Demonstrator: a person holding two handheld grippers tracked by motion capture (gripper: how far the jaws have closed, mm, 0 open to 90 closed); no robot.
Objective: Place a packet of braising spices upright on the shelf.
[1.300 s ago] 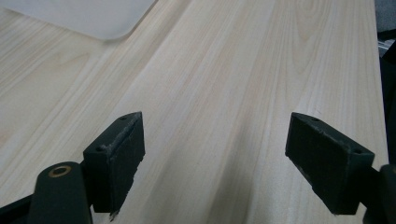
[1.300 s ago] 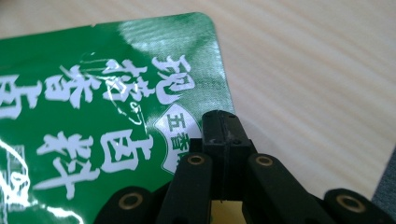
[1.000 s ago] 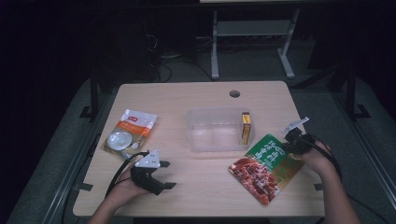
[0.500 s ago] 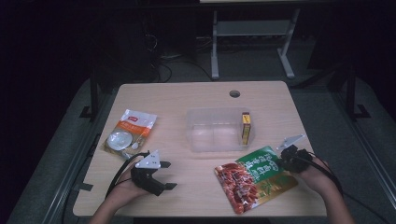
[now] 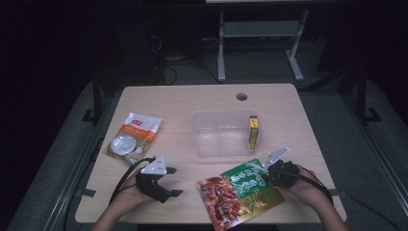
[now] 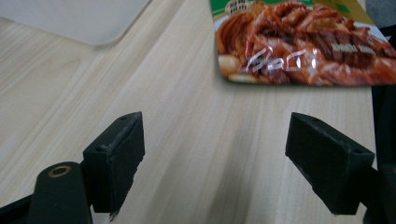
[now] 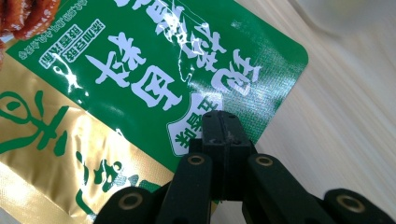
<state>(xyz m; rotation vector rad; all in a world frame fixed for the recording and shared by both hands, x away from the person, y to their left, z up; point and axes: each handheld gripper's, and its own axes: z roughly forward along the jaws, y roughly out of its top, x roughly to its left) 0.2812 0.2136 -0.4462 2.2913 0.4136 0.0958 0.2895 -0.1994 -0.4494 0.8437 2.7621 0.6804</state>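
Observation:
A food pouch (image 5: 238, 192), green and gold with a picture of red meat, sits at the table's front right. My right gripper (image 5: 263, 177) is shut on its green upper edge. In the right gripper view the shut jaws (image 7: 222, 126) pinch the pouch (image 7: 140, 70) near a corner. I cannot tell whether the pouch rests on the wood or hangs just above it. My left gripper (image 5: 171, 182) rests at the front left, open, with bare table between its fingertips (image 6: 215, 158). The pouch's meat picture (image 6: 299, 51) lies just beyond them.
A clear plastic container (image 5: 221, 132) stands mid-table with a small yellow box (image 5: 253, 131) upright along its right wall. An orange and white packet (image 5: 134, 137) lies at the left. A cable hole (image 5: 241, 96) is near the far edge.
My right gripper has carried the pouch leftward and toward the front edge of the table. The left gripper has stayed where it was.

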